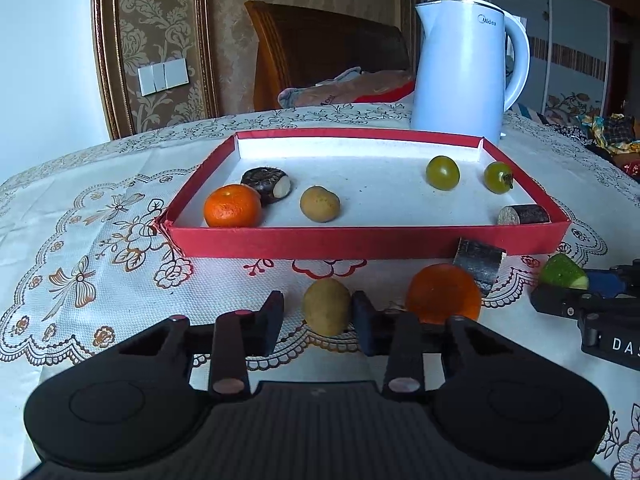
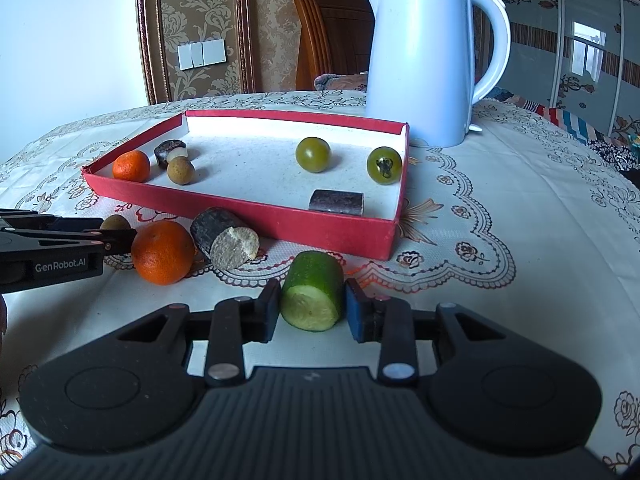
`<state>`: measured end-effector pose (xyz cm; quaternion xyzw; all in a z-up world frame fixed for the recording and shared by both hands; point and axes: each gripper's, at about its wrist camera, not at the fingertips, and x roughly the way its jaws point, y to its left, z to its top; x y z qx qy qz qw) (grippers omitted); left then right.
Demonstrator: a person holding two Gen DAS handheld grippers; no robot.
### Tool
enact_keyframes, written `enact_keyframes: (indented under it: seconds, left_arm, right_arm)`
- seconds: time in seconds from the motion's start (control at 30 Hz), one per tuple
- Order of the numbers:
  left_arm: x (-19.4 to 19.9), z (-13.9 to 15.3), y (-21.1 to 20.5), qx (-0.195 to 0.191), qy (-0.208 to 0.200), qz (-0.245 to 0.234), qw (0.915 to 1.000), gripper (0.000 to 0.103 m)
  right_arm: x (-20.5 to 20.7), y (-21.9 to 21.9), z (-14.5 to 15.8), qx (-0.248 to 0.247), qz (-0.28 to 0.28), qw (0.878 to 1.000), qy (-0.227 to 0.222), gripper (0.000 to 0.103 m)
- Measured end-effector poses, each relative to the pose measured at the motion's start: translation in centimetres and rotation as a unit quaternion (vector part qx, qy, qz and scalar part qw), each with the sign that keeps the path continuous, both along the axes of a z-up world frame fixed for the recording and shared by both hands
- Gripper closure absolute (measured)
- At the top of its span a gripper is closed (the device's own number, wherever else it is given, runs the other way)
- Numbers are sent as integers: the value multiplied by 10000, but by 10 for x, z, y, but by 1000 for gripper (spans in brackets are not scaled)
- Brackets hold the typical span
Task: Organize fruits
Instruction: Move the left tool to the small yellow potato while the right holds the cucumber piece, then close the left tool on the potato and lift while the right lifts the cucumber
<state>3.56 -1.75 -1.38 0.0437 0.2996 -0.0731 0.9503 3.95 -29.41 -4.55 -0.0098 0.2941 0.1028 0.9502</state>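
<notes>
A red tray (image 1: 360,240) (image 2: 256,216) holds a tangerine (image 1: 232,206), a longan (image 1: 320,203), two green tomatoes (image 1: 442,173) (image 1: 498,177) and two dark cane pieces (image 1: 267,184) (image 1: 524,214). On the cloth in front lie a longan (image 1: 327,306), a tangerine (image 1: 443,293) (image 2: 162,252) and a dark cane piece (image 1: 478,262) (image 2: 224,237). My left gripper (image 1: 318,318) is open around the front longan; its right pad touches it, with a gap on the left. My right gripper (image 2: 312,310) is open around a green cucumber piece (image 2: 313,296), both pads close beside it.
A white kettle (image 1: 460,68) (image 2: 420,60) stands behind the tray's right end. The table has a white embroidered cloth (image 1: 100,240). A wooden chair (image 1: 320,48) stands behind the table. The left gripper shows at the left edge of the right wrist view (image 2: 60,248).
</notes>
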Motion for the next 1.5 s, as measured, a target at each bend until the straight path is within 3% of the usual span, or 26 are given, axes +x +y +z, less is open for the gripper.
enact_keyframes:
  seconds: [0.67, 1.13, 1.33, 1.5]
  left_arm:
    - [-13, 8, 4, -30, -371, 179, 9991, 72]
    - [-21, 23, 27, -620, -728, 330, 9949, 81]
    - [-22, 27, 24, -572, -879, 317, 9940, 81]
    - [-18, 27, 33, -810, -621, 230, 9945, 81]
  right_arm:
    - [-2, -7, 2, 251, -38, 9996, -85, 72]
    - [-14, -22, 15, 405, -66, 9978, -512, 72]
    - [-7, -27, 24, 356, -123, 9973, -624, 72]
    - [0, -29, 34, 338, -161, 9963, -770, 72]
